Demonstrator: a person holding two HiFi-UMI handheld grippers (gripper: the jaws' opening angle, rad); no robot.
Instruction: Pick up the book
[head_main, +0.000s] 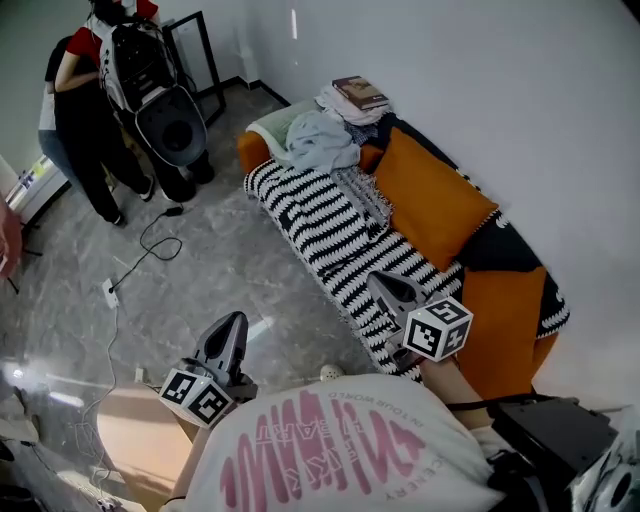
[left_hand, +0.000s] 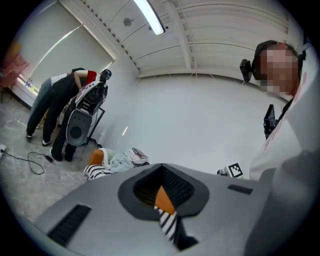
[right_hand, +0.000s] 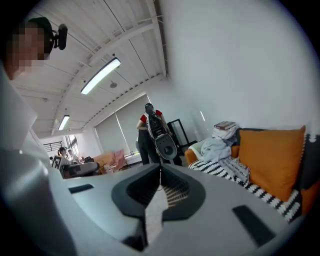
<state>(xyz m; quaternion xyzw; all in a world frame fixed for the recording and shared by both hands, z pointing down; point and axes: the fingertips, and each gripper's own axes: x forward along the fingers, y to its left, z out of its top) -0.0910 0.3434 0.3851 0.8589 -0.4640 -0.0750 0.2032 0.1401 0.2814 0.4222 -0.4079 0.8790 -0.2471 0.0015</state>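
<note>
Against the white wall, the sofa (head_main: 515, 305) carries the book (head_main: 360, 93) atop a laundry heap (head_main: 320, 140) at its far end. Our right tool (head_main: 386, 287) is nearer than our left tool (head_main: 228, 328). Both are closed and empty.

My fingers (left_hand: 100, 200) are pressed together, and past them I see the end of a striped sofa (left_hand: 95, 171) piled with clothes (left_hand: 121, 160), a book (left_hand: 138, 153) on top, against the white wall (left_hand: 200, 125).
</note>
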